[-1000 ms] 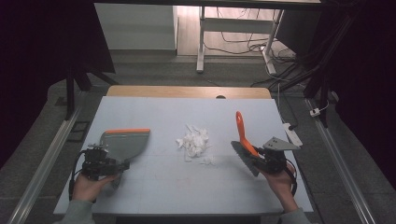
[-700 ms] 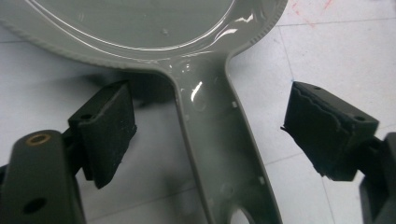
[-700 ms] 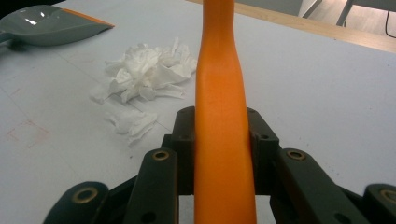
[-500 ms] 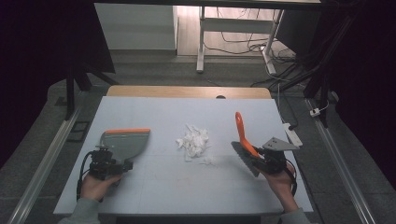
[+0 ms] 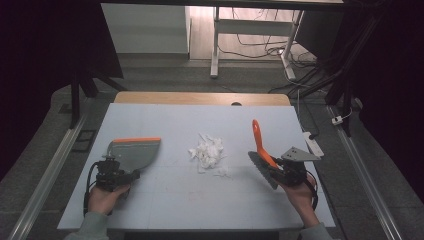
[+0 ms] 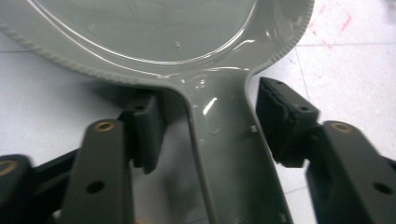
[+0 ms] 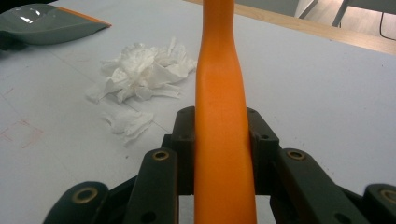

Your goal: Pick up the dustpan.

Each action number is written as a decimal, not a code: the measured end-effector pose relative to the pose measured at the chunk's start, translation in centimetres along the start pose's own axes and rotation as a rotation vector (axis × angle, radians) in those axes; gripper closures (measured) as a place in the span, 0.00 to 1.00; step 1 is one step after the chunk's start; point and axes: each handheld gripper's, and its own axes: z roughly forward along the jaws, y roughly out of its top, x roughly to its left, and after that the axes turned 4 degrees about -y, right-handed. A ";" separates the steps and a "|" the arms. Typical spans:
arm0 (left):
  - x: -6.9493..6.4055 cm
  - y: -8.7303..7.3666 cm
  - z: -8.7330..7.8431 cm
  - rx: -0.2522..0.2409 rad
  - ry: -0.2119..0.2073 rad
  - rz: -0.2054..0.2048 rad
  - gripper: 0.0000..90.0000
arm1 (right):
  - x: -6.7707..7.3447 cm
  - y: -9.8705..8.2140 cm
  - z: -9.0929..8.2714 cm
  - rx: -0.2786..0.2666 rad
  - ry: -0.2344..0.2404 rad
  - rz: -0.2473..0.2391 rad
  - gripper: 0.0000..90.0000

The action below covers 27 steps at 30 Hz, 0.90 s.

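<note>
The grey dustpan [image 5: 134, 152] lies flat on the left part of the table [image 5: 165, 210], its orange-edged lip turned toward the middle so that debris can be swept straight into it. Its smooth, glossy plastic tray has a ribbed rear rim and narrows into a moulded handle [image 6: 229, 154] that runs back toward the person. The left gripper [image 6: 205, 126] straddles this handle; its jaws have just been closing, yet the pads [image 6: 280, 119] stand off the plastic with a gap on each side, so no grip is made. At the table's centre, well apart from the pan, sits a loose heap of crumpled white paper scraps [image 5: 207, 152], soft and irregular, with a few stray bits nearer the person. To the right of the heap, the right gripper [image 7: 222, 140] is clamped on the matte orange handle of a hand brush [image 5: 261, 150], which tapers and points up and away from the hand, the dark bristle head sitting low by the gripper, apparently ready for sweeping leftward. The table surface is pale, matte and faintly marked.
</note>
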 end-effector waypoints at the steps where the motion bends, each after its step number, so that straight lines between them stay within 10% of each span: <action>1: 0.1 0.0 0.0 -0.005 -0.005 -0.004 0.52 | 0.0 0.0 0.0 0.000 0.000 0.001 0.77; 27: 1.3 -0.1 -0.4 -0.054 -0.063 0.043 0.68 | -0.2 0.1 -0.3 -0.014 -0.016 0.006 0.77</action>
